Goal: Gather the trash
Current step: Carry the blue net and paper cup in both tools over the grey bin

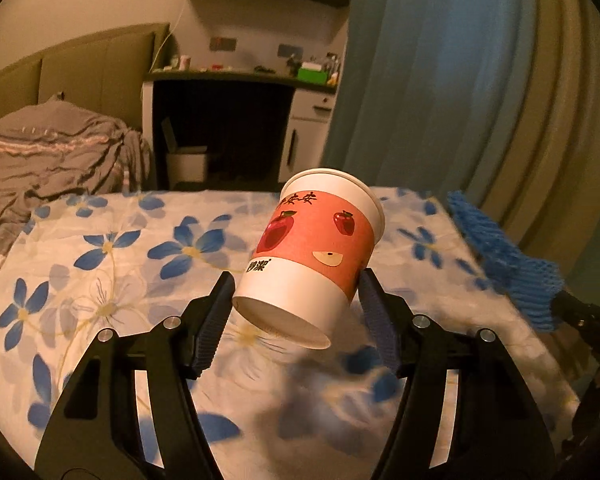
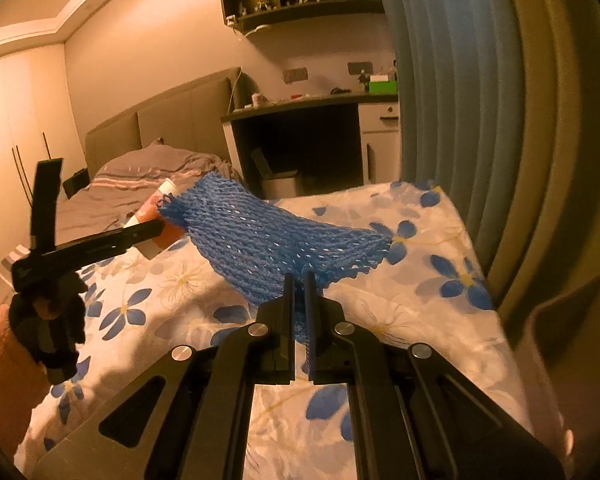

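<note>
1. The paper cup (image 1: pixel 310 258) is sitting between the fingers of the left gripper (image 1: pixel 296 300), clear of the floral bedspread (image 1: pixel 112 248), tilted with its base toward the camera and its rim away. The jaws are standing partly apart, spanning the lower wall of the cup; the pads (image 1: pixel 374 316) are pressing on it at each side.

2. The blue foam net (image 2: pixel 276 236) is hanging forward from the right gripper (image 2: pixel 299 300), whose jaws are all but closed on one bunched corner. Most of the net is draping free above the bedspread.

3. Risk, cup: the contact is falling low on a tapered wall. In my judgement the cup is liable to pivot or slide out toward the rim end if the hand swings or tips further. A harder squeeze would be denting the thin paper rather than securing it.

4. Risk, contents: whether the cup is holding any liquid cannot be told. At this tilt, any remainder would be running toward the rim and onto the bedding.

5. Risk, net: the hold is taking in only a small pinch of an open mesh. The trailing part could be snagging on the left gripper, which is showing just beside it in the right wrist view, and pulling free.

6. Risk, destination: a white bin (image 1: pixel 186 166) is standing under the desk (image 1: pixel 240 76), well apart from both grippers; the carry is giving either item time to slip.
</note>
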`<action>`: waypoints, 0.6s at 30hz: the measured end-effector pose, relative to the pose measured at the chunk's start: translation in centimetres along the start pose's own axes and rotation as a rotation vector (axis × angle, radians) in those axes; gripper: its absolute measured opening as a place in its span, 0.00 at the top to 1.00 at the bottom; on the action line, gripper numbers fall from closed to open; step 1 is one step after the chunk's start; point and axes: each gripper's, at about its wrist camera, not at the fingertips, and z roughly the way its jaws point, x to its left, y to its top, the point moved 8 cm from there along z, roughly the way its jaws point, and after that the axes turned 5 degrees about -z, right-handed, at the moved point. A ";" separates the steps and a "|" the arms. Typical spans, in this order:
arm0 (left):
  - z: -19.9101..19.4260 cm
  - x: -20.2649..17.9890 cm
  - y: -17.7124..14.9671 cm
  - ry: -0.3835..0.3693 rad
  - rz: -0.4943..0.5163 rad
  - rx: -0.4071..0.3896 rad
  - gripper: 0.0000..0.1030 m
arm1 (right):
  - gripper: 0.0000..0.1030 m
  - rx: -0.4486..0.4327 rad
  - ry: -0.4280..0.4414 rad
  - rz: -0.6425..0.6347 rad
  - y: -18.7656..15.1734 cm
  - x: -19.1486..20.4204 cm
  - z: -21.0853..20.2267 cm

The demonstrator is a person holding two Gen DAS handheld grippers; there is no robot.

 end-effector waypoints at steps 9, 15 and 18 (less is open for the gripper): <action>-5.2 -10.0 -2.0 -0.078 0.064 -0.038 0.39 | 0.95 -0.062 -0.075 0.028 -1.3 -3.7 -8.3; -6.5 -17.3 -4.1 -0.155 0.116 -0.038 0.39 | 0.95 -0.098 -0.147 0.085 -2.9 -7.6 -12.9; -6.5 -20.8 -5.3 -0.201 0.131 -0.021 0.39 | 0.95 -0.108 -0.182 0.117 -3.9 -9.6 -14.7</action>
